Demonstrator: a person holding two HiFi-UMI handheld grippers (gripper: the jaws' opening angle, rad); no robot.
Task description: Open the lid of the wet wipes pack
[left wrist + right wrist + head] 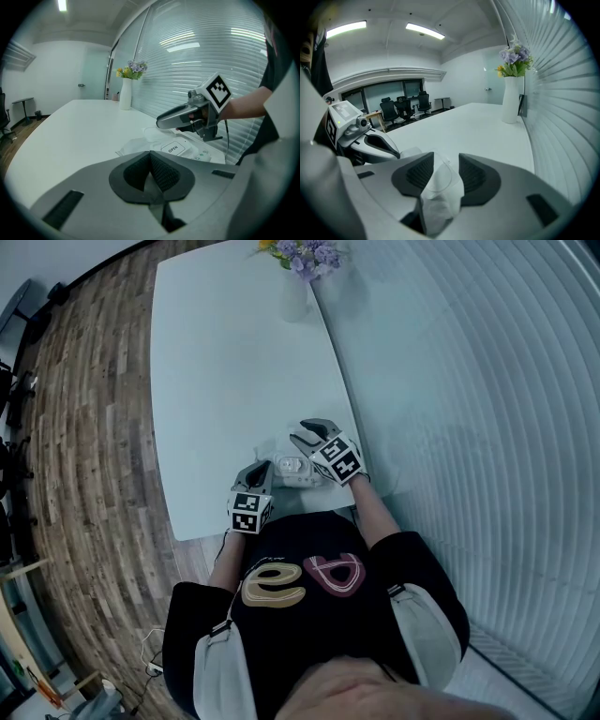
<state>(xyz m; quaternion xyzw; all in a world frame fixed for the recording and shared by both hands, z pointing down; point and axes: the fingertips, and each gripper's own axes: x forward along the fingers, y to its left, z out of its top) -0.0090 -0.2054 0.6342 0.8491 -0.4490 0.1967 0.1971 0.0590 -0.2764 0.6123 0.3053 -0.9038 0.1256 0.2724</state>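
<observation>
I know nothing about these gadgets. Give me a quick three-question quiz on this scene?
1. True or false: the vase stands at the far end of the table.
2. Which word is printed on the wipes pack? A) PULL B) OPEN C) LIFT
3. Which has its jaws apart: the left gripper or the right gripper?
Key: 1 true; 2 B; 3 the right gripper, with the clear lid between its jaws.
</observation>
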